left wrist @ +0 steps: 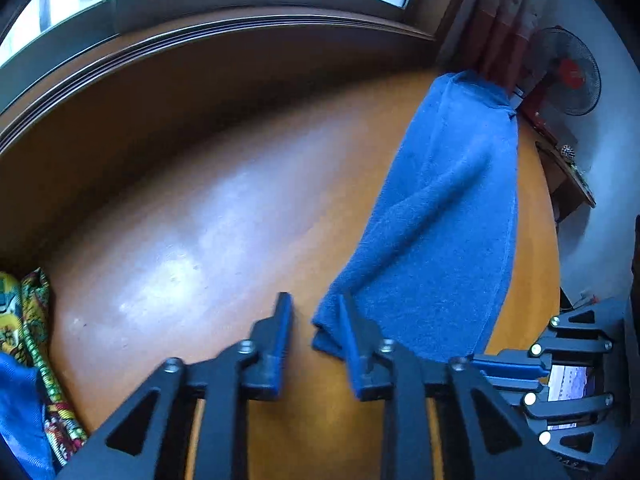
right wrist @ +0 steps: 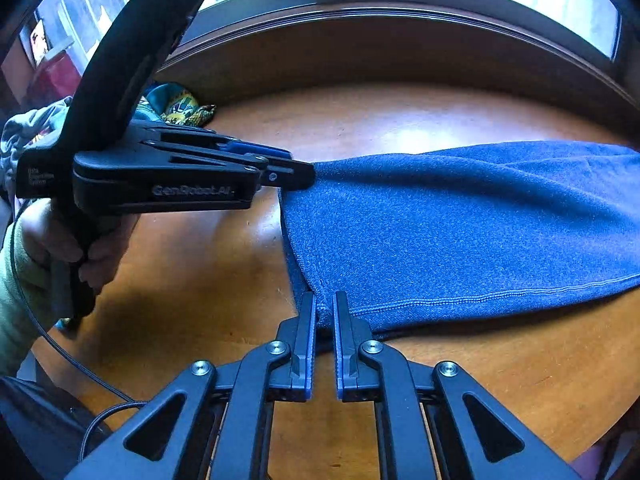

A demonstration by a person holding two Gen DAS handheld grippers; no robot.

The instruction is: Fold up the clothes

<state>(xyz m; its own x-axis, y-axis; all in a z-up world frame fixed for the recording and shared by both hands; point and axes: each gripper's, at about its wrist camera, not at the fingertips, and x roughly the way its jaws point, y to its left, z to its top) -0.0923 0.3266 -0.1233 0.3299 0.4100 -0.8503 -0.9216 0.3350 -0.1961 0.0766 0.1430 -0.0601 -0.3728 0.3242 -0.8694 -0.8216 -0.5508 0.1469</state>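
Left gripper (left wrist: 314, 312) jaws apart at blue towel (left wrist: 448, 216) corner, right gripper (right wrist: 325, 304) pinching its near edge.

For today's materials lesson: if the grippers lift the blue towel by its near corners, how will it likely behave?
The blue towel already lies in soft ridges, so it will likely sag. Its fuzzy pile should resist slipping from the right gripper.

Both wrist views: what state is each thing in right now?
blue towel: doubled over, lying across the table.
left tongs: open, towel corner against one finger.
right tongs: shut on the towel's near edge.
patterned cloth: crumpled, unfolded, at the table's side.
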